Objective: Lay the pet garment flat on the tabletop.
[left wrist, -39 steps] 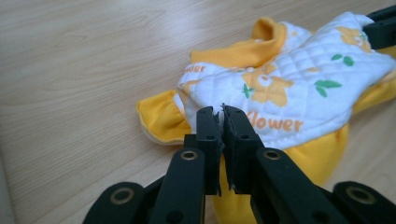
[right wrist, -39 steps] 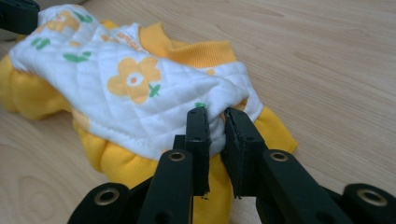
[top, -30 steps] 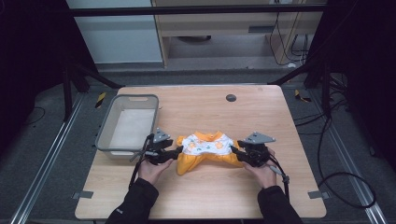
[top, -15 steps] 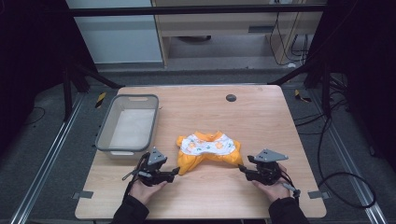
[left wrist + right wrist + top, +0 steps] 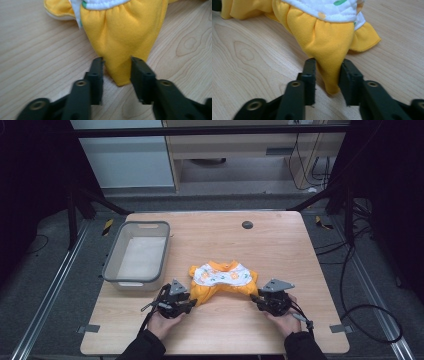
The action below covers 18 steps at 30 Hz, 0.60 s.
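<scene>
a small yellow garment (image 5: 222,281) with a white printed top panel is laid on the wooden table (image 5: 280,240), near its front edge and between the two hands. the left gripper (image 5: 186,304) is held low at the garment's left end, the right gripper (image 5: 256,299) at its right end, each gripper's cable trailing back along the forearm. in the left gripper view, the tapered yellow end of the garment (image 5: 125,32) is seen between the two black jaws; the jaws have just been closing, the left one appears to meet the cloth edge, while a narrow strip of table is seen between the cloth and the right one, so no firm pinch is shown there. in the right gripper view, the garment's other tapered end (image 5: 324,37) is seen between the jaws, which have likewise just been closing; the cloth is touched by both pads and looks lightly squeezed, its tip lying on the table. a grey plastic bin (image 5: 114,259) is stood on the table's left side, well apart from the garment. a dark round spot (image 5: 247,224) is noted on the far part of the table.
</scene>
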Motion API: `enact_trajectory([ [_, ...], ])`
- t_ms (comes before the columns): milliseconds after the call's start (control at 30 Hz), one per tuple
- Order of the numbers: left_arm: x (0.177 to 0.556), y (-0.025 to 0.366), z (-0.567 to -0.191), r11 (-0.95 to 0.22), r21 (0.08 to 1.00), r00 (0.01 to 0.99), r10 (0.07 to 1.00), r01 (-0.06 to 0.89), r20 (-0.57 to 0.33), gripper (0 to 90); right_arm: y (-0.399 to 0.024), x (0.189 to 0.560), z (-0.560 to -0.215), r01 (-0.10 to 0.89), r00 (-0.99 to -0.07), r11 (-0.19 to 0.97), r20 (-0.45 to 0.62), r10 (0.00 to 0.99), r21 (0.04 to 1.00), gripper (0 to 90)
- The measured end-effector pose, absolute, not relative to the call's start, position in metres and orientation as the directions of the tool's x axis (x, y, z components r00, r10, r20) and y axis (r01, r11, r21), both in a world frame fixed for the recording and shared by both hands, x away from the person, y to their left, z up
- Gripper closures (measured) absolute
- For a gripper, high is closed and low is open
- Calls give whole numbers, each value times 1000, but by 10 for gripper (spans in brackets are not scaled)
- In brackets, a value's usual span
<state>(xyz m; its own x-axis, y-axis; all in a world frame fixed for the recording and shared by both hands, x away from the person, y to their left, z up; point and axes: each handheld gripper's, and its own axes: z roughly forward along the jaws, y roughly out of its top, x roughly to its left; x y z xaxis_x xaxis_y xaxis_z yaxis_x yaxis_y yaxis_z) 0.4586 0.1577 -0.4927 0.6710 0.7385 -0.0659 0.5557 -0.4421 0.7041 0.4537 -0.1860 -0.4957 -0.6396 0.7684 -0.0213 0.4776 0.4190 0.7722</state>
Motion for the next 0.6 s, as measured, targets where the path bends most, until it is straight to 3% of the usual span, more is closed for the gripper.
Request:
enact_trajectory([
  [167,459,161,-489,-424,716,683,723,555,-101,896,-187,452,-491,475,-652,418,-9,758,774,850],
  [400,454,166,-473,-403,749,697,708,527,-110,900,-190,446,-480,457,-673,399,16,739,795,862],
  [567,452,166,-476,-415,753,687,724,511,-67,897,-191,445,-480,454,-675,405,10,738,794,862],
  [600,450,164,-479,-422,746,682,729,516,-60,749,-190,445,-481,460,-676,411,10,737,787,861],
])
